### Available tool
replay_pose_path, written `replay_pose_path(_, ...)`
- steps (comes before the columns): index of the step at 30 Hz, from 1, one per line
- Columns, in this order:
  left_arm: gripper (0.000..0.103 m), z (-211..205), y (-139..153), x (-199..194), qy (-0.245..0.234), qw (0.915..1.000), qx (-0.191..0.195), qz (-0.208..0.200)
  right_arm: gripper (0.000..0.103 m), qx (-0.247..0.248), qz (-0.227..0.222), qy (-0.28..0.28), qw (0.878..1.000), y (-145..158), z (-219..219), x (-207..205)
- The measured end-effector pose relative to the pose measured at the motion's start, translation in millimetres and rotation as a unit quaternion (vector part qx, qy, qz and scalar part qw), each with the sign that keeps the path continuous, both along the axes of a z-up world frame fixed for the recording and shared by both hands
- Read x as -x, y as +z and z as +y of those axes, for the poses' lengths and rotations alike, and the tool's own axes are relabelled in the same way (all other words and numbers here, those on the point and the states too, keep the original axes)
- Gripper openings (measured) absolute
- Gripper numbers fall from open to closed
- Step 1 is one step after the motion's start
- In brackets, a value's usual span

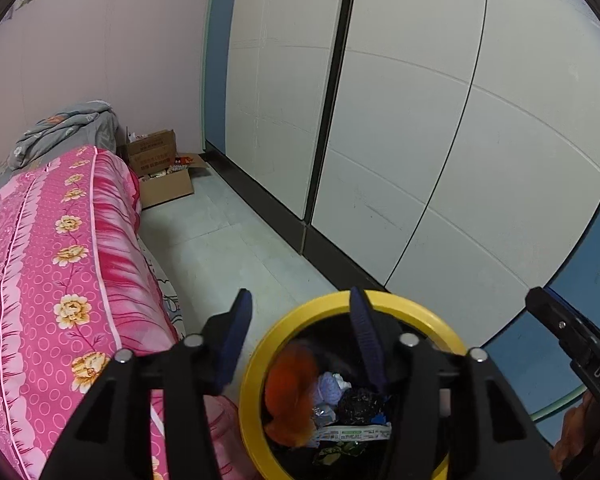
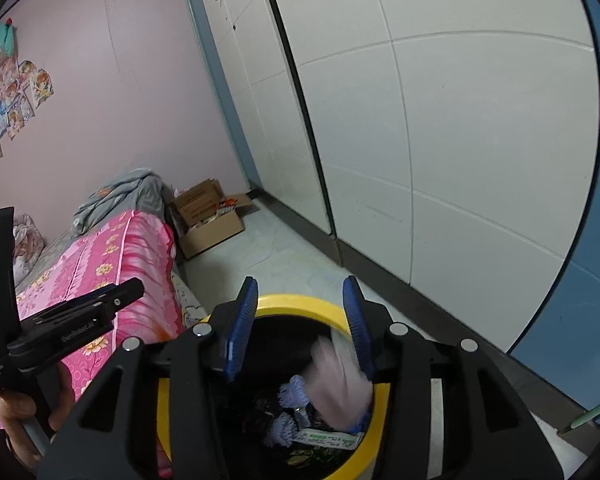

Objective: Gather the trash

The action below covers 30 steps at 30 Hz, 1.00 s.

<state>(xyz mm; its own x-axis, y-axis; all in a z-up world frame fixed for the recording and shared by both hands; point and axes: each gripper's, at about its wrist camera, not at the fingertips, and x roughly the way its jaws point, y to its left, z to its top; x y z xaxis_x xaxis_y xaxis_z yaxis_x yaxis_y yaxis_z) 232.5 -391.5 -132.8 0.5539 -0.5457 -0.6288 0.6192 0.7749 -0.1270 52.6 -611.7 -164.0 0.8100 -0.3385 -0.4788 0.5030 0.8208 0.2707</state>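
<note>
A round bin with a yellow rim [image 1: 252, 364] and a black inside stands on the floor beside the bed. Wrappers, purple bits and dark scraps lie in it. My left gripper [image 1: 300, 294] hangs open over the bin's left rim. A blurred orange piece of trash [image 1: 292, 392] is below its fingers, inside the bin. My right gripper [image 2: 301, 280] is open above the same bin rim [image 2: 296, 304]. A blurred pale pink piece [image 2: 340, 384] is below it, close to the right finger, and no pad presses on it.
A bed with a pink floral cover [image 1: 60, 260] lies left of the bin. Open cardboard boxes [image 1: 160, 168] sit in the far corner. White wardrobe doors [image 1: 400, 140] run along the right. A hand [image 2: 20, 412] holds the left tool's handle [image 2: 60, 320].
</note>
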Motion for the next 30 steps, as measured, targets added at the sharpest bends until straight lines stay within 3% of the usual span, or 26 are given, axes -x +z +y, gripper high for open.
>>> replay_pose_path(18, 0.049, 69.8, 57.3, 20.4, 0.060, 0.9964, 0.049, -0.034, 0.042, 0.017, -0.038, 0.025, 0.999, 52.7, 34.8, 18.5)
replay_pose_path(30, 0.049, 168.4, 105.8, 47.5, 0.148, 0.9824, 0.072, -0.089, 0.042, 0.043, -0.061, 0.107, 0.991, 90.7, 107.8, 16.4)
